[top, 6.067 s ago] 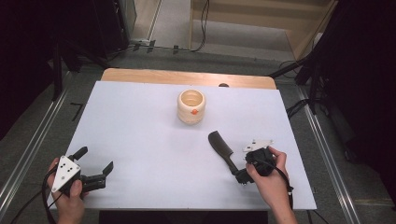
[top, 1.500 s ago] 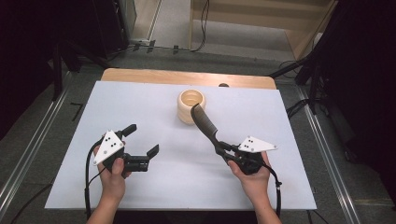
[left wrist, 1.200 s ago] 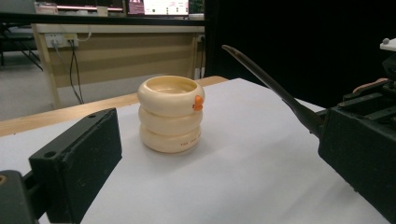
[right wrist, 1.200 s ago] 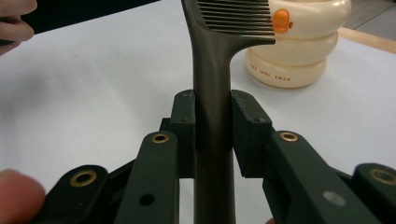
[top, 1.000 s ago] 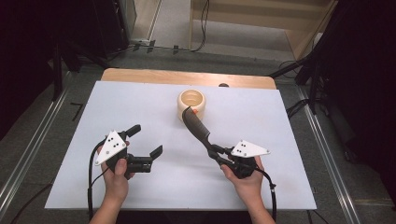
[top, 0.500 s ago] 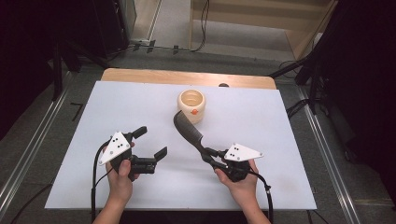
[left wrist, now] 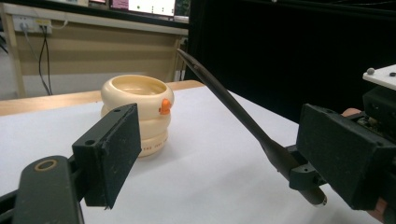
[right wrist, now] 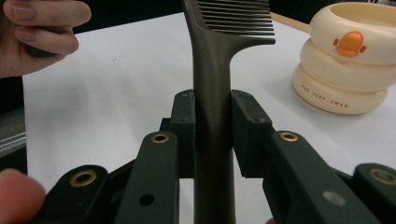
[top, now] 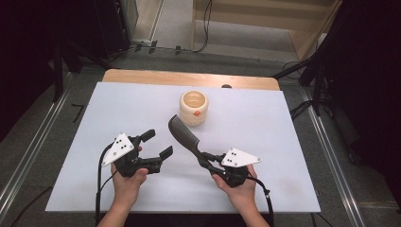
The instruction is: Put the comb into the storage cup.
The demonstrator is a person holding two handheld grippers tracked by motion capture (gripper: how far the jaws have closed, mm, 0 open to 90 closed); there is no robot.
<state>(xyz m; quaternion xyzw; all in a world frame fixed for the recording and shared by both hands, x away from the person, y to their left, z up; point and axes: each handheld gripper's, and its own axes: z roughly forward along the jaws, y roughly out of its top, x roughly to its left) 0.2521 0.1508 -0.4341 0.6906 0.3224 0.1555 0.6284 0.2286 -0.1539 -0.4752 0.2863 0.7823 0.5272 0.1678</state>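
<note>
My right gripper is shut on the handle of a black comb, which slants up and to the left with its teeth end near the cup. In the right gripper view both jaws of the right gripper press on the comb. A cream ringed cup with an orange beak stands behind the comb. My left gripper stands open, a short way left of the comb. Its jaws have just been closing, with nothing between them. From the left gripper the comb and cup lie ahead.
The white table top ends in a wooden strip at the far side. Metal rails run along both sides. Cables and dark stands sit on the floor beyond. A hand holds the left gripper.
My right gripper has carried the comb left and nearer the person, away from the cup. The left gripper has shifted right toward the comb, and its jaws have narrowed slightly.
</note>
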